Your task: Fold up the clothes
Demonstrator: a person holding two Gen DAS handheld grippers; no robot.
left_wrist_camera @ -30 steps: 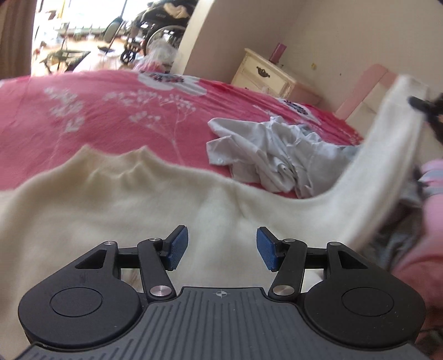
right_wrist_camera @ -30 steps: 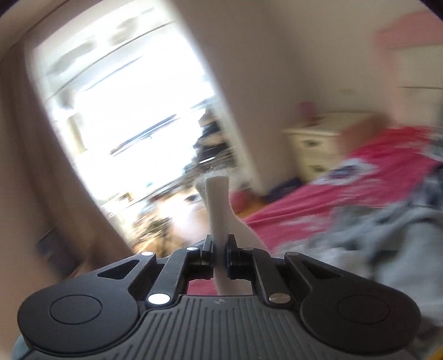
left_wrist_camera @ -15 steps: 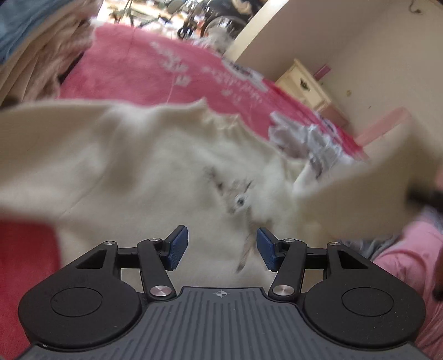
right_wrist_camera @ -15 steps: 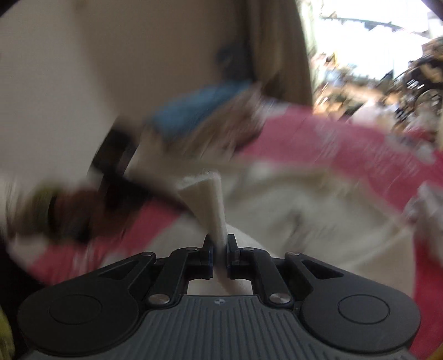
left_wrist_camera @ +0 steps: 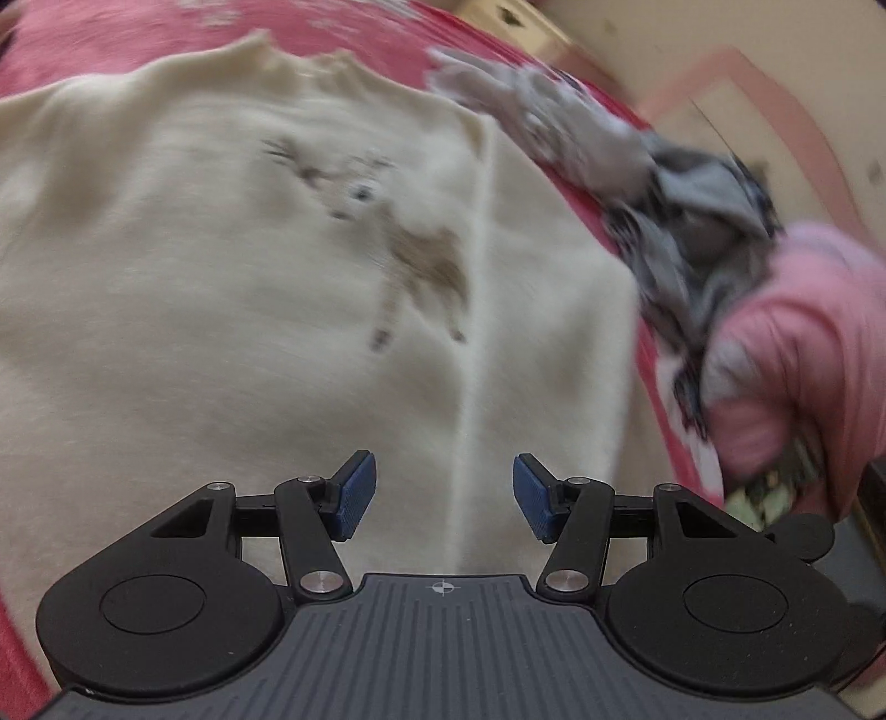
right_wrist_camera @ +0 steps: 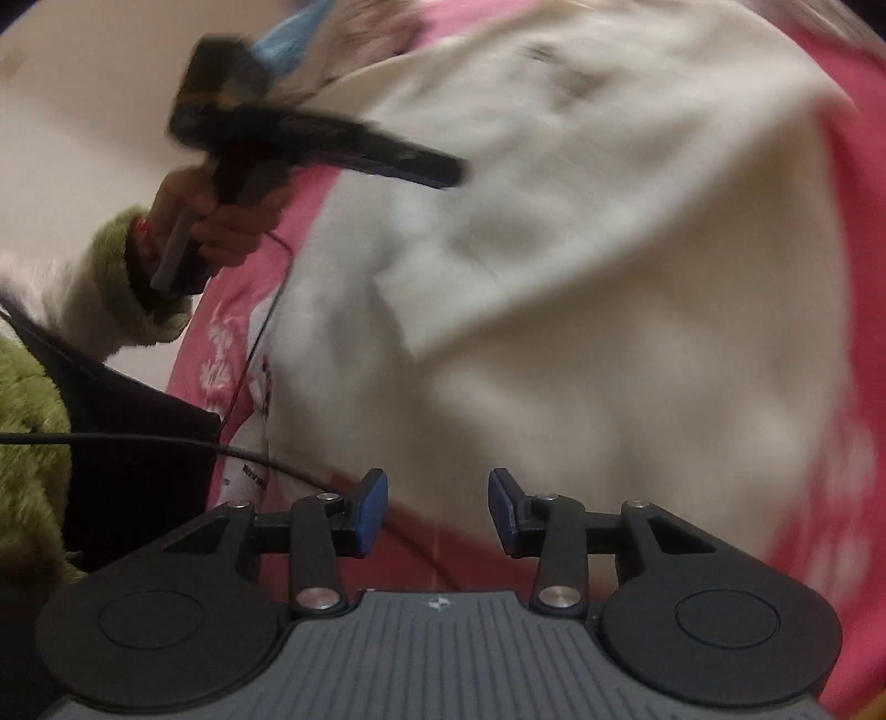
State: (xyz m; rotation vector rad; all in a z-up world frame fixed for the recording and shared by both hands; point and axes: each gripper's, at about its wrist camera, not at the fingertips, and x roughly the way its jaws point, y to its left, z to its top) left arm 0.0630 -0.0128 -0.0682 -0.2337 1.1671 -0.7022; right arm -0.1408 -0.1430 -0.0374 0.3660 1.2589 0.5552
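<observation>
A cream sweater (left_wrist_camera: pixel 232 288) with a brown deer picture (left_wrist_camera: pixel 410 243) lies spread on the pink bedspread (left_wrist_camera: pixel 83 50). A sleeve or side panel is folded over its right part, with a straight edge (left_wrist_camera: pixel 476 310) running down. My left gripper (left_wrist_camera: pixel 443 495) is open and empty, hovering above the sweater's lower part. My right gripper (right_wrist_camera: pixel 434 512) is open and empty above the sweater (right_wrist_camera: pixel 609 288) near its edge. The left gripper also shows in the right wrist view (right_wrist_camera: pixel 443 169), held in a hand over the sweater's far left part.
A crumpled grey garment (left_wrist_camera: pixel 653 183) lies right of the sweater, with a pink garment (left_wrist_camera: pixel 792 343) beside it. A stack of folded clothes with a blue one (right_wrist_camera: pixel 293 39) sits beyond the sweater. A black cable (right_wrist_camera: pixel 166 440) runs along the bed's edge.
My right gripper carried the cream sleeve across, then opened and let it go onto the sweater. My left gripper stayed open and tilted down over the sweater.
</observation>
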